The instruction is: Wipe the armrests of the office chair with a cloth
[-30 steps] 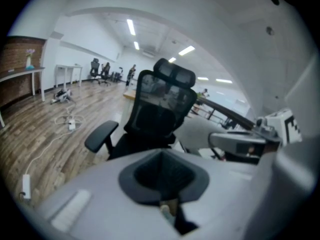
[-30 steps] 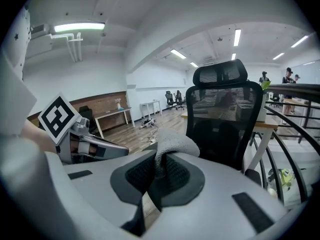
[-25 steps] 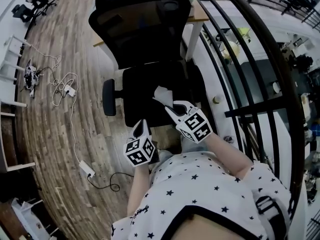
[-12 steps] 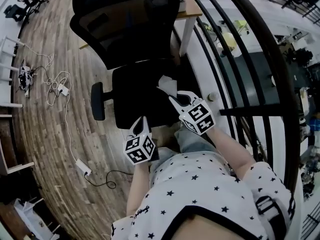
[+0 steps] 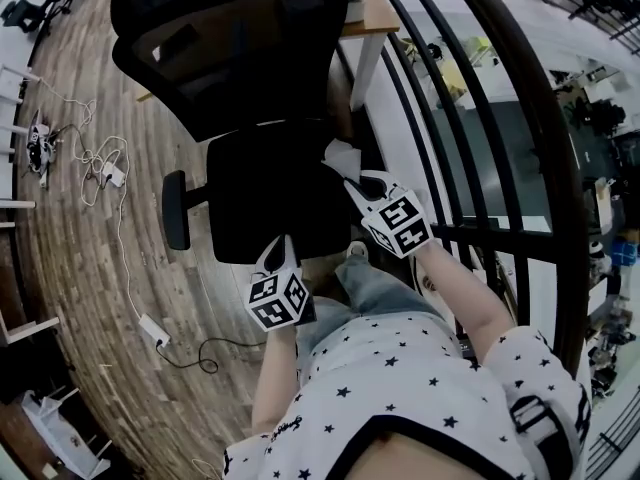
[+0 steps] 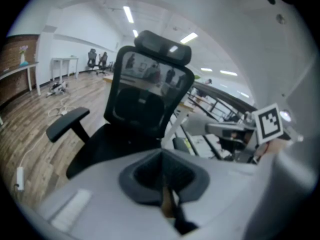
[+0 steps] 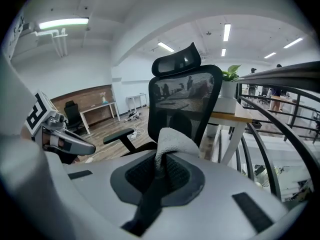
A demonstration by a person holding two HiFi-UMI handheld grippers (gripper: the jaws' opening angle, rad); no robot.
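Observation:
The black office chair (image 5: 262, 193) stands in front of me, its mesh back (image 5: 235, 48) at the far side. Its left armrest (image 5: 176, 224) sticks out at the seat's left; the same armrest (image 6: 67, 123) shows in the left gripper view. I cannot make out the right armrest in the head view. My right gripper (image 5: 351, 180) is shut on a white cloth (image 5: 340, 156) over the seat's right edge; the cloth (image 7: 172, 141) stands up from its jaws. My left gripper (image 5: 278, 252) hangs over the seat's near edge, shut with nothing in it.
A wooden desk (image 5: 378, 16) with a plant stands behind the chair. A curved black railing (image 5: 470, 128) runs close along the right. Cables and a power strip (image 5: 152, 330) lie on the wooden floor at the left.
The view has shifted, so the chair now sits further left. Relative to the seat, my right gripper and the cloth have moved from its middle to its right edge. The left gripper has held its place.

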